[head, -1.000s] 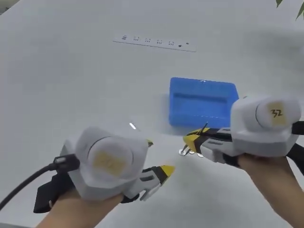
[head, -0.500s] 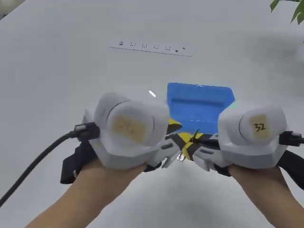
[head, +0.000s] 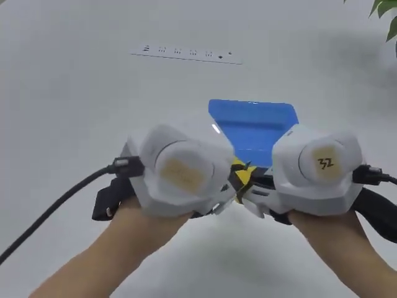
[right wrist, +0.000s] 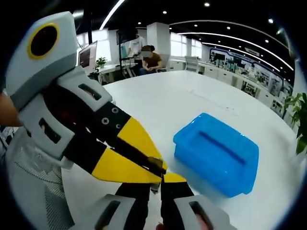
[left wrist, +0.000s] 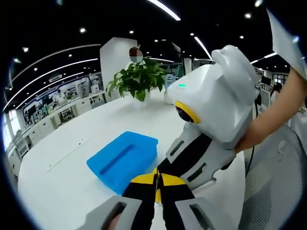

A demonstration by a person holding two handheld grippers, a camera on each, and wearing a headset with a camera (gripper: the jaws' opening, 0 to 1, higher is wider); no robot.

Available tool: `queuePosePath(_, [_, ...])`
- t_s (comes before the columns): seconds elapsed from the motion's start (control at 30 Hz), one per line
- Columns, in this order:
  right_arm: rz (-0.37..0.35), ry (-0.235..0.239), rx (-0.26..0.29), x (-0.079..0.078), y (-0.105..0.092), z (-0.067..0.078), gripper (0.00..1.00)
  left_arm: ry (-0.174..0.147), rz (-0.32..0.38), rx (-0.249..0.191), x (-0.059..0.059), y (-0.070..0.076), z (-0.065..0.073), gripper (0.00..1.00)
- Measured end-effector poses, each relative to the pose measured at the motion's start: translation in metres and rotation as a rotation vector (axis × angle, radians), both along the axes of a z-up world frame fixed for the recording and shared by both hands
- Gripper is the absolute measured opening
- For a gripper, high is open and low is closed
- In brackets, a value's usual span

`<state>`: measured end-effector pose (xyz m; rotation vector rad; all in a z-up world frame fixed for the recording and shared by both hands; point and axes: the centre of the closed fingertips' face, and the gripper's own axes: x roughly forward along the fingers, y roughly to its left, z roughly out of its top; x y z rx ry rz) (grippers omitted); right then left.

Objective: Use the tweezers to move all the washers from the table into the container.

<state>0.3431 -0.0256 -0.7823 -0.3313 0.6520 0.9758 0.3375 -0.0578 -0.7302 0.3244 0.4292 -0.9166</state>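
The person holds the two grippers nose to nose over the white table (head: pixel 74 112), tips all but touching. The left white-bodied gripper with black-and-yellow jaws (left wrist: pixel 157 184) has its jaws pressed together, with only a hairline seam between the yellow tips. Whether anything sits in that seam I cannot tell.

The right gripper of the same make (right wrist: pixel 156 186) has its jaws drawn in on a thin dark sliver. I take that for the slim metal tweezers (right wrist: pixel 154 188), though it is too small to be sure. The two bodies hide the patch of table under the tips, so any washers there are hidden from the head view.

The shallow blue plastic rectangular container (head: pixel 253 127) lies just beyond the meeting tips, away from the person. Its long axis runs across, left to right, in the head view. It sits a little to the right gripper's side, and that gripper's body overlaps its near corner, so I judge the right hand the nearer one. A drop would call for a short push forward over the near wall.

The round yellow label (head: pixel 325 163) on the right gripper reads "32". The yellow disc on the left one is too blurred to read. The markings on the long white power strip (head: pixel 186 54) farther back are too small to read.
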Motion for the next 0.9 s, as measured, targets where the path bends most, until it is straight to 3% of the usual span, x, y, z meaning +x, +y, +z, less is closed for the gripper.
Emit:
queuePosePath(0.13, [0.054,-0.012,-0.022,-0.004,0.000,-0.001,0.05,-0.032,-0.130,0.068,-0.005,0.004,-0.001,0.00])
queuePosePath(0.17, [0.064,-0.018,-0.025,-0.006,0.001,-0.001,0.05,0.001,-0.159,0.056,-0.007,0.004,-0.001,0.00])
queuePosePath(0.2, [0.089,-0.028,-0.035,-0.008,0.001,-0.001,0.06,0.013,-0.178,0.054,-0.008,0.005,-0.001,0.00])
queuePosePath(0.33, [0.138,-0.048,-0.054,-0.009,0.002,-0.003,0.06,0.004,-0.238,0.097,-0.007,0.009,-0.002,0.00])
queuePosePath(0.43, [0.175,-0.056,-0.065,-0.010,0.002,-0.004,0.05,0.003,-0.245,0.107,-0.007,0.008,-0.002,0.00])
queuePosePath(0.53, [0.164,-0.039,-0.071,-0.010,0.000,-0.004,0.04,0.006,-0.240,0.107,-0.007,0.004,-0.003,0.00])
queuePosePath(0.7, [0.164,-0.059,-0.084,-0.010,-0.003,-0.002,0.04,-0.016,-0.255,0.132,-0.009,-0.001,0.000,0.00])
queuePosePath(0.9, [0.174,-0.097,-0.085,-0.006,-0.002,0.021,0.04,-0.056,-0.281,0.151,-0.007,0.000,0.022,0.00])
